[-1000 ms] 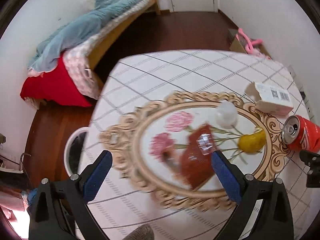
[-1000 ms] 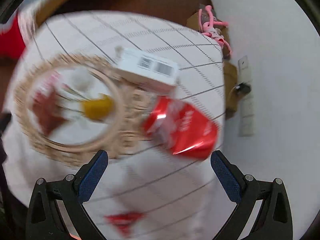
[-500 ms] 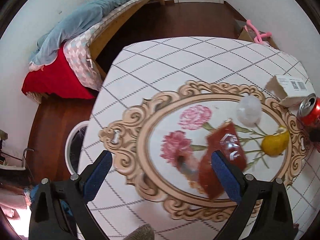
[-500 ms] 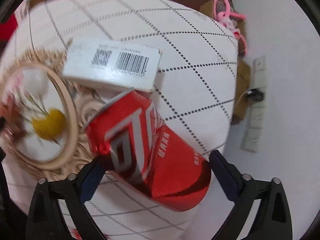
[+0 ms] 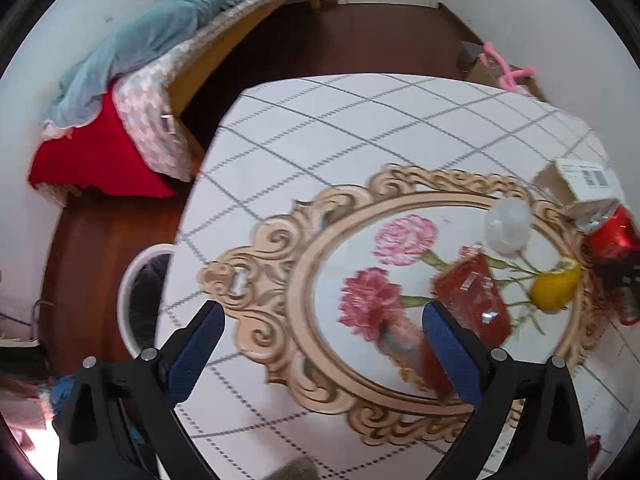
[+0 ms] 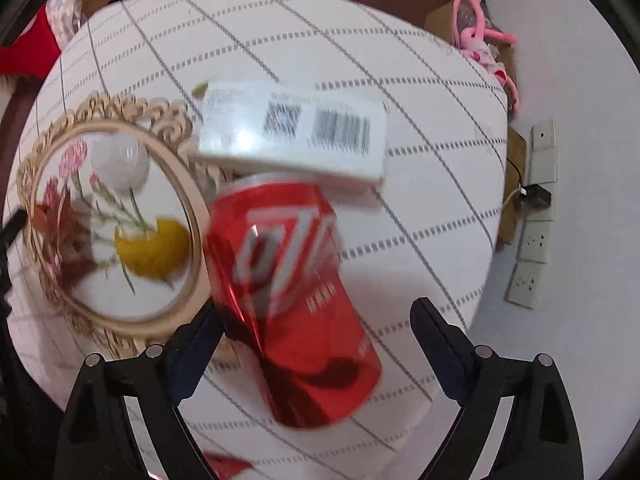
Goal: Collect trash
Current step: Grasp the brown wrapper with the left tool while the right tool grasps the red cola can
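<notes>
Your right hand-held gripper (image 6: 316,320) points straight down over the red can (image 6: 292,300), and that makes sense: the can lies on its side on the tabletop (image 6: 420,208), so a grip from above across its body is the clean way in. The jaws stand wide, having just closed in a touch and eased back; the can sits between them with the left pad close against its side and clear space at the right pad, so nothing is gripped yet. The can's top end rests right against the white barcoded box (image 6: 292,132), so I'd judge you want to close lower on the body.

Your left hand-held gripper (image 5: 322,330) is spread wide and empty, tilted down over the flowered centre of the cloth. The red wrapper (image 5: 472,300) lies just past its right pad, probably the next pick. Beside it sit the yellow peel (image 5: 554,290) and a clear plastic lid (image 5: 508,226). The white bin (image 5: 140,292) waits on the floor at the tabletop's left edge, handy for dropping.
</notes>
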`<control>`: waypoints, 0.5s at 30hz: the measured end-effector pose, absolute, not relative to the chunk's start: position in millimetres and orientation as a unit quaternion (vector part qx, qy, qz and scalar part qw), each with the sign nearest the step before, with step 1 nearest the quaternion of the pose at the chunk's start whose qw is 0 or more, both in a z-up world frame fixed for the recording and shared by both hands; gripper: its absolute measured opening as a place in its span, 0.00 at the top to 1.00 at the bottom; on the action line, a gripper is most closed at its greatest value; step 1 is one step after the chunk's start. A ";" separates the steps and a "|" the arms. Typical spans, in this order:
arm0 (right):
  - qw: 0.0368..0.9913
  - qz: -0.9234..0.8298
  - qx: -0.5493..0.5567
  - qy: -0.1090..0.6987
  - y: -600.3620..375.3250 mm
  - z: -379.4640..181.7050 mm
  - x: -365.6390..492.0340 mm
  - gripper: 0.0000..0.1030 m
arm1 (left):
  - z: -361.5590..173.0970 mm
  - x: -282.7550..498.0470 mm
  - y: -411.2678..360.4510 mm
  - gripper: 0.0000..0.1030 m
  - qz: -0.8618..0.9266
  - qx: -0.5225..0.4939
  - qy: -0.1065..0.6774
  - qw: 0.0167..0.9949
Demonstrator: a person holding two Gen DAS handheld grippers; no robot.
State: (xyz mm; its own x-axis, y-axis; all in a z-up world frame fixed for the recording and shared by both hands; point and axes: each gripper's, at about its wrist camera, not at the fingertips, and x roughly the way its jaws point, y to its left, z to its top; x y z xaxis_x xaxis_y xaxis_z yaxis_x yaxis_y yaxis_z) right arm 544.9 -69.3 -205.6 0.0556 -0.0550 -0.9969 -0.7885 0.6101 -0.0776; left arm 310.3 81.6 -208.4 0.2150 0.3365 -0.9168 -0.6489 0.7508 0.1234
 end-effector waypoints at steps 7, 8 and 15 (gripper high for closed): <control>0.660 0.281 -0.285 0.636 -72.9 -219.3 530.8 0.38 | -214.8 327.1 63.8 0.03 0.242 -0.187 0.550 0.777; 0.664 0.280 -0.279 0.635 -78.3 -218.8 530.1 0.43 | -216.9 330.6 60.4 0.03 0.234 -0.185 0.553 0.778; 0.645 0.282 -0.199 0.681 -111.7 -208.5 531.8 0.51 | -233.9 346.9 41.2 0.18 0.206 -0.149 0.573 0.779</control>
State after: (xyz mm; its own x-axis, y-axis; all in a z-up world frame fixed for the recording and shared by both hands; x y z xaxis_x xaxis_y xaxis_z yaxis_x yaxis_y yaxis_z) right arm 531.8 -111.7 -208.5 -0.0883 0.0934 -0.9917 -0.6356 0.7613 0.1283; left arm 346.9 41.2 -233.9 0.2590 0.1493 -0.9543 -0.4916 0.8708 0.0028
